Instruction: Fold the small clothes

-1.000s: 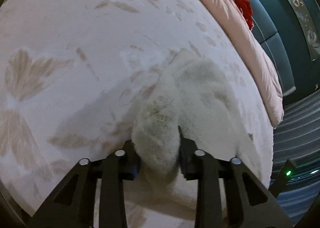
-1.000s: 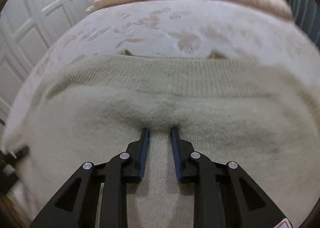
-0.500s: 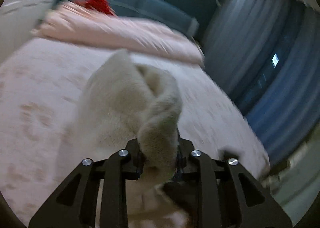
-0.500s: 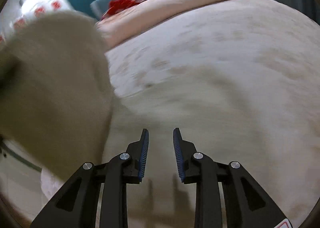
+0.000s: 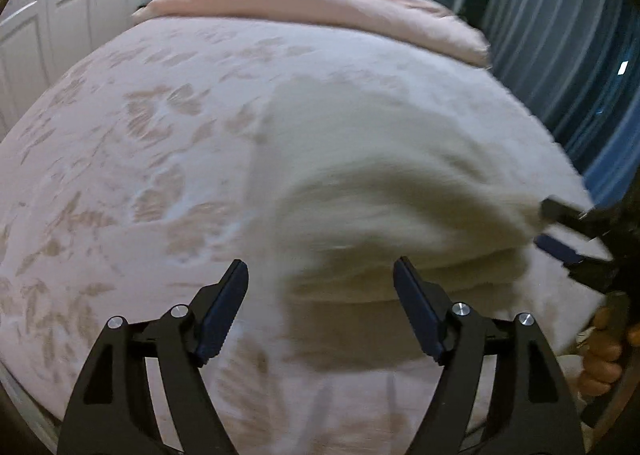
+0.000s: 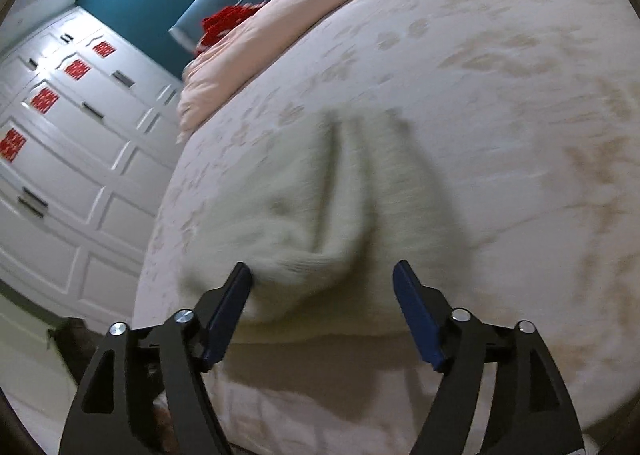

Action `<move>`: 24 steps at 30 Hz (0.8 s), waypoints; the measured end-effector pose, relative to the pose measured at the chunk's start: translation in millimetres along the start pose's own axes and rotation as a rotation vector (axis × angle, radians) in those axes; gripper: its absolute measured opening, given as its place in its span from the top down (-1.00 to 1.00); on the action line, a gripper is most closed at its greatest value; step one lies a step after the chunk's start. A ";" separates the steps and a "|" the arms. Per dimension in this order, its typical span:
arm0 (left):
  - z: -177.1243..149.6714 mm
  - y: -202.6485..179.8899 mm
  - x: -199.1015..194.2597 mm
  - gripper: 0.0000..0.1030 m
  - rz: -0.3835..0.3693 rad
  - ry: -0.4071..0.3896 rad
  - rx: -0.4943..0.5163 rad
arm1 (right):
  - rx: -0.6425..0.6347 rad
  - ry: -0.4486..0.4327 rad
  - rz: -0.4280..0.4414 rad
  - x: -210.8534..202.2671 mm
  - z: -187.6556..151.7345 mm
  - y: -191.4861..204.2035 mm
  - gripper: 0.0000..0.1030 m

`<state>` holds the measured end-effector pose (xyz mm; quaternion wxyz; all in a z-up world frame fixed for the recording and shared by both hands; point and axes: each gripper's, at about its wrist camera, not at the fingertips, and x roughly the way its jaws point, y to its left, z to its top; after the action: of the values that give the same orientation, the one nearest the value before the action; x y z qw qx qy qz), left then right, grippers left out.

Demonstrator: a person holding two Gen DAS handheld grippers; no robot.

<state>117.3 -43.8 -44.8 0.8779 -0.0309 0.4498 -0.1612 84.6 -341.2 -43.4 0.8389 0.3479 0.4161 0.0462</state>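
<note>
Both my grippers, left (image 5: 320, 303) and right (image 6: 322, 305), gape wide, hold nothing. Cream knit sweater (image 6: 320, 207) heaped on bedspread (image 5: 120, 175) just ahead. Soft, floppy, light; I judge ribbed edge best pinch.

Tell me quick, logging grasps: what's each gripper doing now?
Left gripper: open, holding nothing.
Right gripper: open, cream sweater released on the bed.
</note>
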 end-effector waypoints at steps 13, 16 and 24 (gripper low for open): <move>12.3 -25.8 7.5 0.63 -0.047 0.025 0.114 | -0.202 -0.205 -0.025 -44.4 30.9 52.4 0.55; 2.5 -33.2 28.8 0.63 -0.014 0.070 0.118 | -0.112 0.036 -0.245 25.6 8.0 -21.9 0.49; 7.8 -29.1 -16.2 0.54 -0.040 0.039 0.093 | -0.158 -0.181 -0.294 -43.9 18.7 17.1 -0.12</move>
<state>107.3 -66.9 -21.7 0.8660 0.0043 0.4582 -0.2001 73.3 -354.7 4.1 0.8953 0.2194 0.3803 -0.0757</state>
